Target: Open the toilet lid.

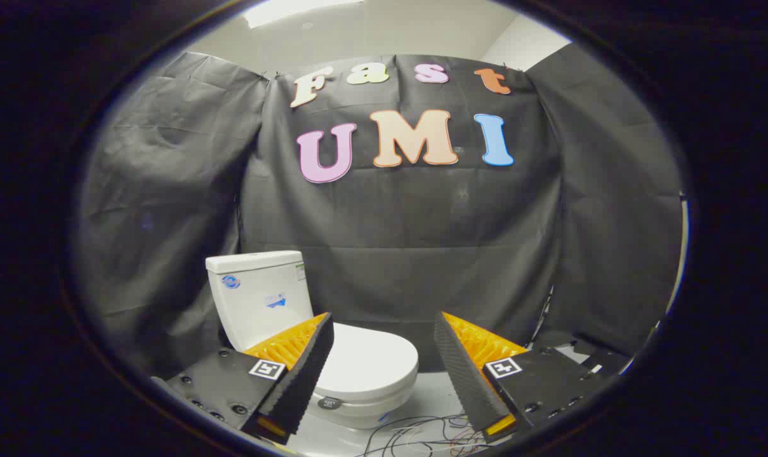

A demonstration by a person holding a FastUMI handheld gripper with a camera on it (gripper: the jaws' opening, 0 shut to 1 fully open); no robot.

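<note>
While shut, toilet lid [371, 362] ahead between spread fingers [308, 362].

The white toilet lid [371, 358] lies shut, flat over the bowl, in the lower middle of the frame. Behind it, to its left, the white tank [257, 295] stands upright.
</note>
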